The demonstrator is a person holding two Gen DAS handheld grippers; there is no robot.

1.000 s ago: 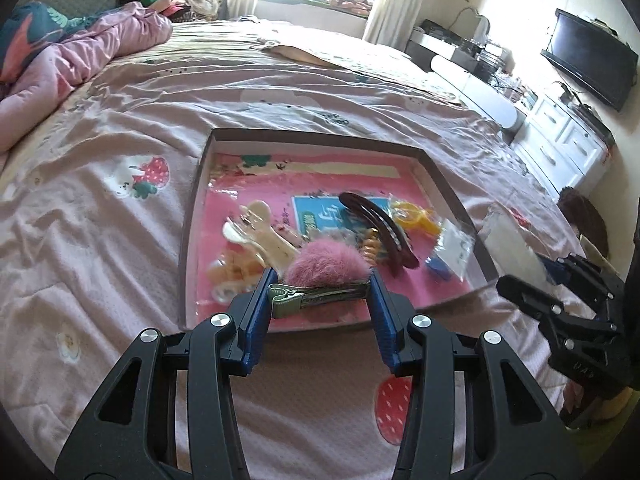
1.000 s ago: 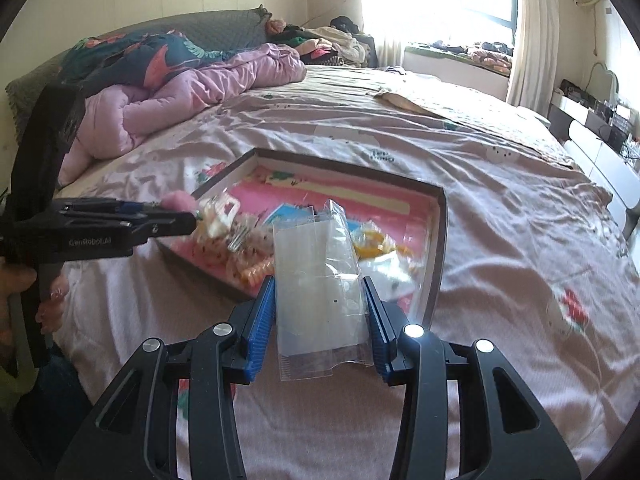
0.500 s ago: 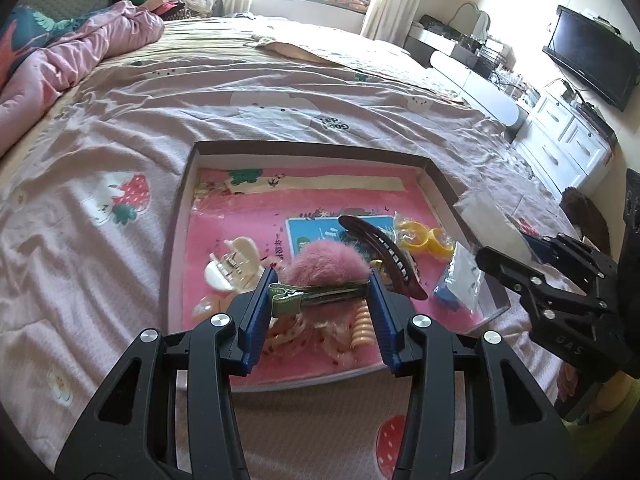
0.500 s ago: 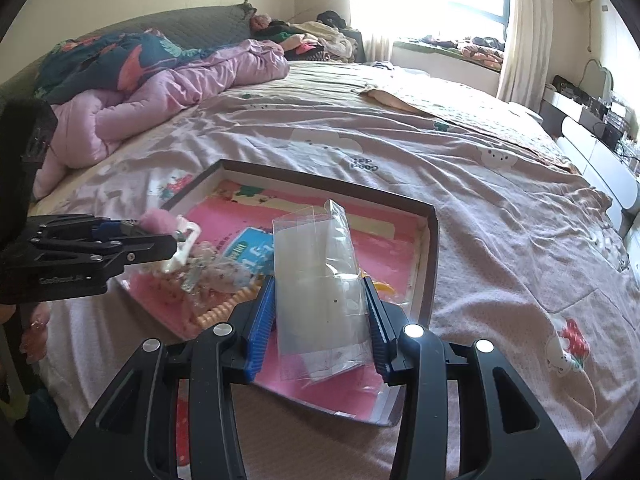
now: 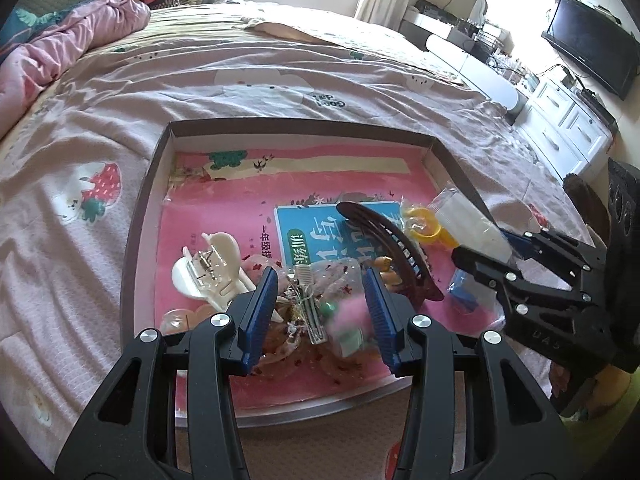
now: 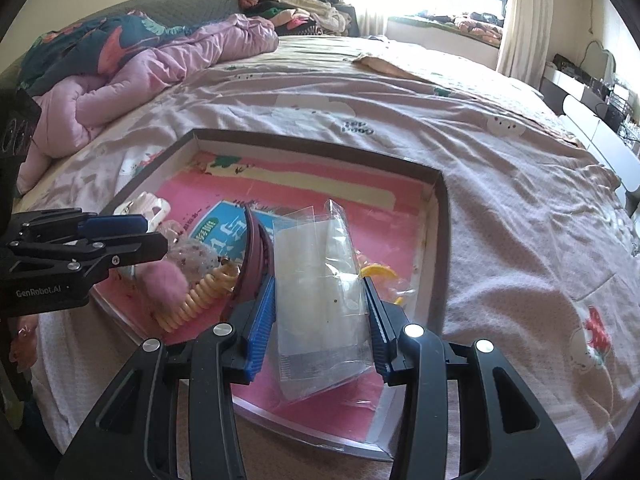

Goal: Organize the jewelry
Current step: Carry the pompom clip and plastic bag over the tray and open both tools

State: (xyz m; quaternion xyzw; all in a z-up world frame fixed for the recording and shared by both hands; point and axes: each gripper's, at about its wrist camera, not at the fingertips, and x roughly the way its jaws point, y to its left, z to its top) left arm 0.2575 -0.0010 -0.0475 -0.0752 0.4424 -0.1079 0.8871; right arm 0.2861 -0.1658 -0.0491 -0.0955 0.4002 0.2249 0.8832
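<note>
A second ago the left gripper (image 5: 322, 312) held the pink pompom clip (image 5: 348, 316) crosswise between its pads, over the near rim of the tray (image 5: 144, 216). Now the clip is blurred and tilted against the right pad; whether it is clamped I cannot tell. Both grippers have come forward over the tray. The right gripper (image 6: 320, 312) stays clamped on a clear plastic bag (image 6: 320, 292), above the tray's near right part. In the tray lie a white claw clip (image 5: 212, 268), a dark brown hair clip (image 5: 392, 248), a yellow ring (image 5: 424, 226) and a coiled hair tie (image 6: 200, 300). The tray sits on a pink strawberry-print bedspread (image 5: 80, 128); a rumpled quilt (image 6: 132, 80) lies far left, a television (image 5: 588, 44) far right.
</note>
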